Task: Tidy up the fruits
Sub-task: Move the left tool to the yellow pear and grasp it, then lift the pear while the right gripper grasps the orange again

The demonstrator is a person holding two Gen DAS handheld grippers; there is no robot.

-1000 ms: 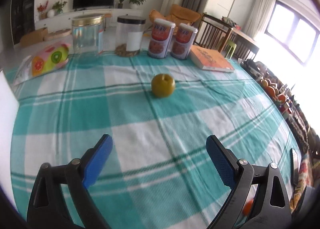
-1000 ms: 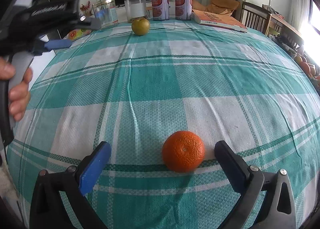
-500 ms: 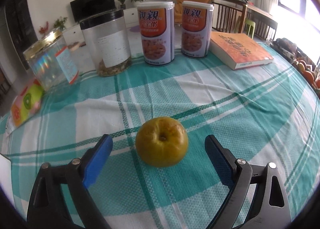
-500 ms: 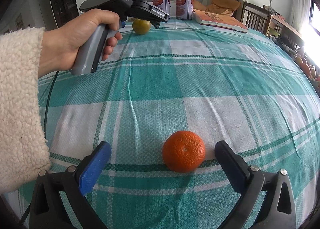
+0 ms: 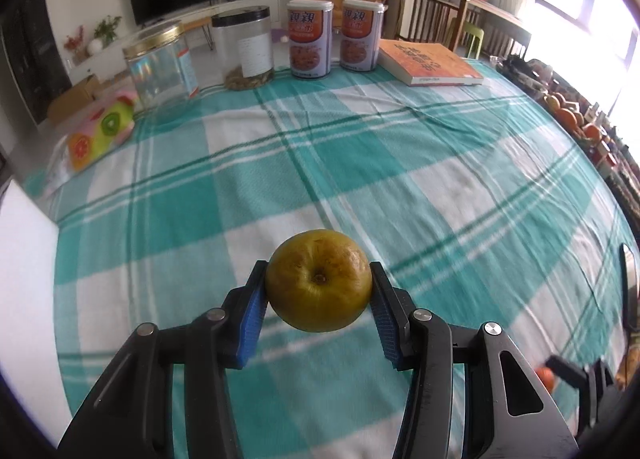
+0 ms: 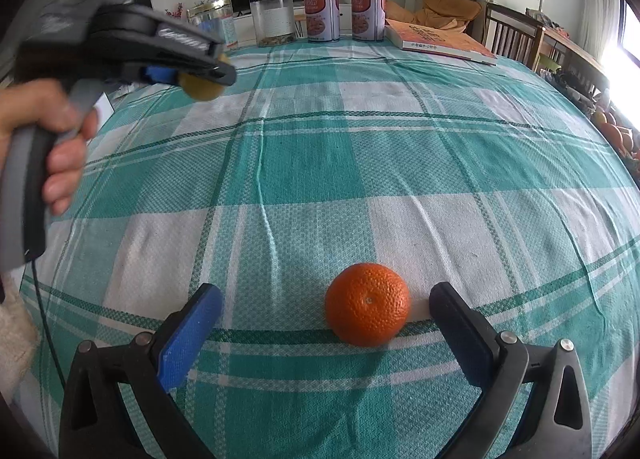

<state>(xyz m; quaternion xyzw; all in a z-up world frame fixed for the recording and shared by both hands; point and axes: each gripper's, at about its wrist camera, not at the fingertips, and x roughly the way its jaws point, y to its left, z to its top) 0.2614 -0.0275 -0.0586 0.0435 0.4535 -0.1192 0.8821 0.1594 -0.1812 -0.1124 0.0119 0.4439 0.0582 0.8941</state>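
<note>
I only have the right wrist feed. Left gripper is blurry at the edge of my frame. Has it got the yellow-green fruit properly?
Observer: Yes. In the left wrist view the left gripper is shut on the yellow-green fruit, a blue pad pressed on each side.
Operator: Which way is the fruit facing?
Observer: Its stem dimple points back at the left camera.
Operator: Anything beside the gold-lid jar that I can't make out?
Observer: A fruit-print packet lies flat on the tablecloth, left of the gold-lid jar.
Operator: And my side?
Observer: The right gripper is open around the orange, neither pad touching it.
</note>
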